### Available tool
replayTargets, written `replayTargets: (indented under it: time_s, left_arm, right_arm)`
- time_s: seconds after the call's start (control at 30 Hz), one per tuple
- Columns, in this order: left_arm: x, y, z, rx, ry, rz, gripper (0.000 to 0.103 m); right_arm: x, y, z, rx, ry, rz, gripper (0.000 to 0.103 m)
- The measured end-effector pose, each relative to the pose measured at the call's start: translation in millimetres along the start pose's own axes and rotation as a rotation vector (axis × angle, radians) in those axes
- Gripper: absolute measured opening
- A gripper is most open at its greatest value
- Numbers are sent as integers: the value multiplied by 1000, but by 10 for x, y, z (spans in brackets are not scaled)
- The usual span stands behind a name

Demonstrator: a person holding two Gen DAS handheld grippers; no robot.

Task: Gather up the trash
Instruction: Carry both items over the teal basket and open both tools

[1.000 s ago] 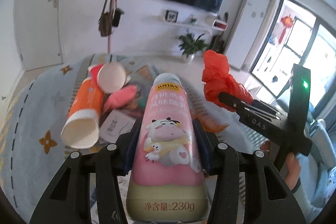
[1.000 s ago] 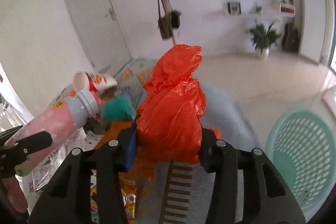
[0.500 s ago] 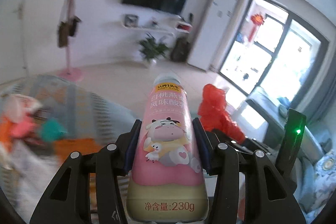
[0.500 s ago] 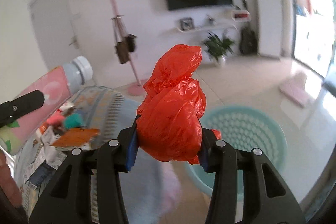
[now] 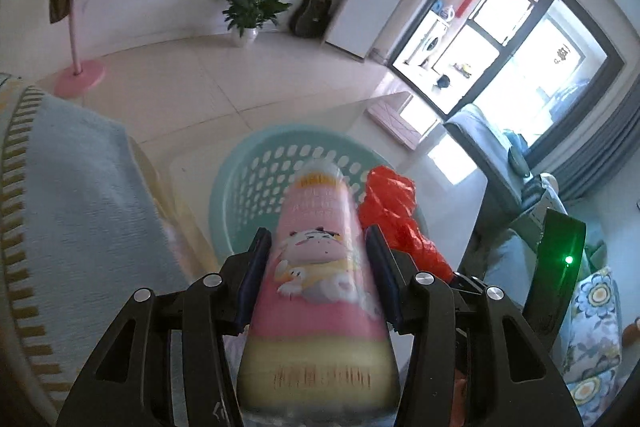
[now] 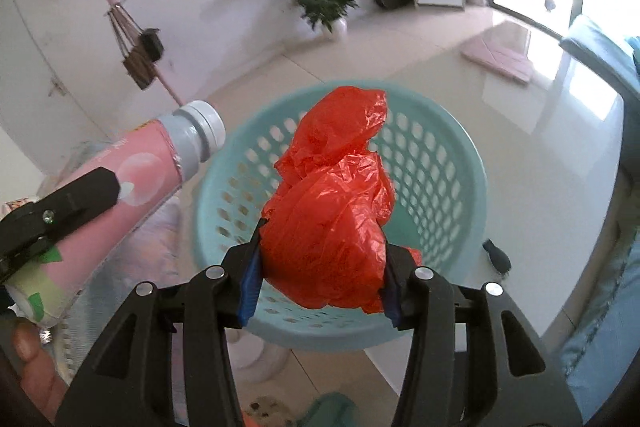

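Now both grippers hang over the pale green perforated basket [image 6: 436, 163] on the tiled floor [image 5: 208, 79]. The left gripper [image 5: 318, 263] has the pink yoghurt bottle [image 5: 320, 267] between its jaws, cap pointing toward the basket; the jaws are opening, yet the pads still lie against the bottle's sides. The right gripper [image 6: 320, 275] carries the crumpled red plastic bag [image 6: 332, 211]; its jaws are opening too, the bag still wedged between them.
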State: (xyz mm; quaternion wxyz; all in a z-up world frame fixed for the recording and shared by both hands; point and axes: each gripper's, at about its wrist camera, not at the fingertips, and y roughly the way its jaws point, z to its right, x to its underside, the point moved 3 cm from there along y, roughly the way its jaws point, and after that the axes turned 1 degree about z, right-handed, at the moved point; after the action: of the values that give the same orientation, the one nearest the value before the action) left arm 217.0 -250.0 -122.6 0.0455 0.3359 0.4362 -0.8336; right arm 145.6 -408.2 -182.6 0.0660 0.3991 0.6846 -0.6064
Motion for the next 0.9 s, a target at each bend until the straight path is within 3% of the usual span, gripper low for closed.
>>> replayTargets:
  time_s: [0.07,0.13,0.47,0.67,0.9]
  left_arm:
    - [1,-26,-5,-13,7,17,67]
    - [5,-81,20,-15,21,28,67]
    - [33,-562,2,-11,24,110,67]
    - [150,-1069,-52,-26,22,196,67]
    - [442,-1898,-364,-101,-21,314,67]
  right_arm:
    - [8,19,2,6,5,-8,50]
    - [-33,36,3,16,10,-9,57]
    - [-68,-201,-5,5,8,43,60]
    - [-80,-567,-251,-77,-46,124,60]
    - [-30,-1091,-909,-206,-188,244,60]
